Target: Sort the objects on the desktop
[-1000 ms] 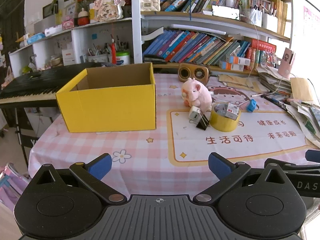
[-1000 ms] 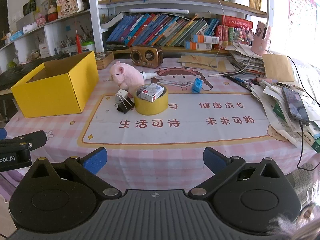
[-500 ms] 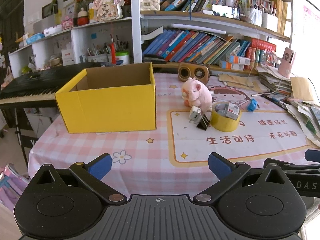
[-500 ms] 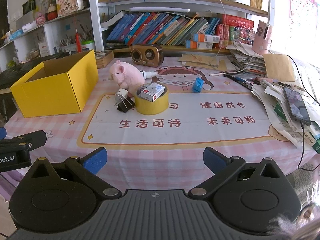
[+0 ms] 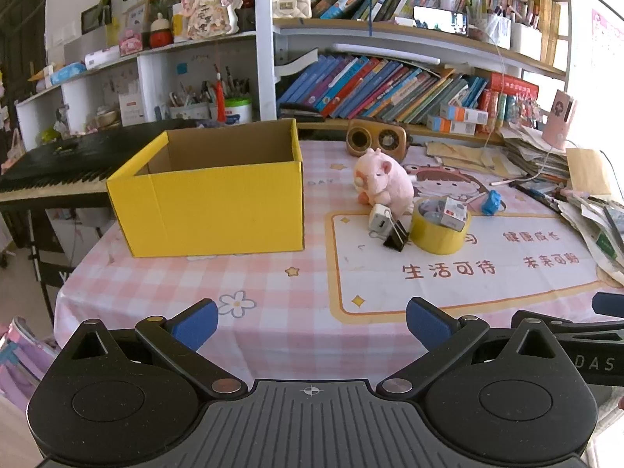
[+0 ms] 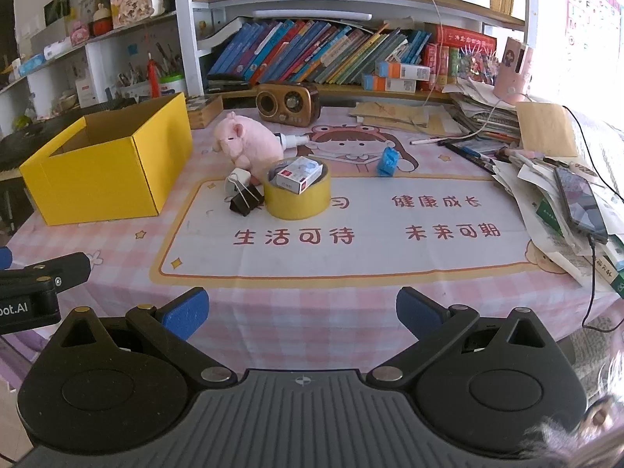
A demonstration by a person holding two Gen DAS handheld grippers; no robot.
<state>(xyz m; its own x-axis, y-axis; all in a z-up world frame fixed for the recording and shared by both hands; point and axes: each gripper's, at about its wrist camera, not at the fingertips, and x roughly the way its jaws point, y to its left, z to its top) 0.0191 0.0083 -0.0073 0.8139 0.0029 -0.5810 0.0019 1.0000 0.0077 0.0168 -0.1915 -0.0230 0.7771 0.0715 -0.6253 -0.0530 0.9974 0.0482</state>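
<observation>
Two hand-held grippers are held at the near edge of a desk covered by a pink checked cloth (image 5: 163, 284), each with its blue-tipped jaws spread wide and nothing between them. The left gripper (image 5: 310, 321) is pointed toward the cloth in front of an open yellow cardboard box (image 5: 210, 195), which is seen standing on the left part of the desk with its inside bare as far as can be seen. The right gripper (image 6: 302, 308) is aimed at a printed desk mat (image 6: 351, 230) bearing red characters.

The objects to be sorted are gathered at the mat's far left corner, just right of the box. A pink plush pig (image 6: 249, 142) is set behind a roll of yellow tape (image 6: 298, 195), on whose top a small white-and-red box (image 6: 300, 171) is laid. A black binder clip (image 6: 245, 202) and a small white item (image 6: 238, 179) are placed touching each other beside the roll. A small blue item (image 6: 388, 162) is seen further right, apart from the group. A brown radio-style speaker (image 6: 288, 99) is stood at the back, below shelves of books.
</observation>
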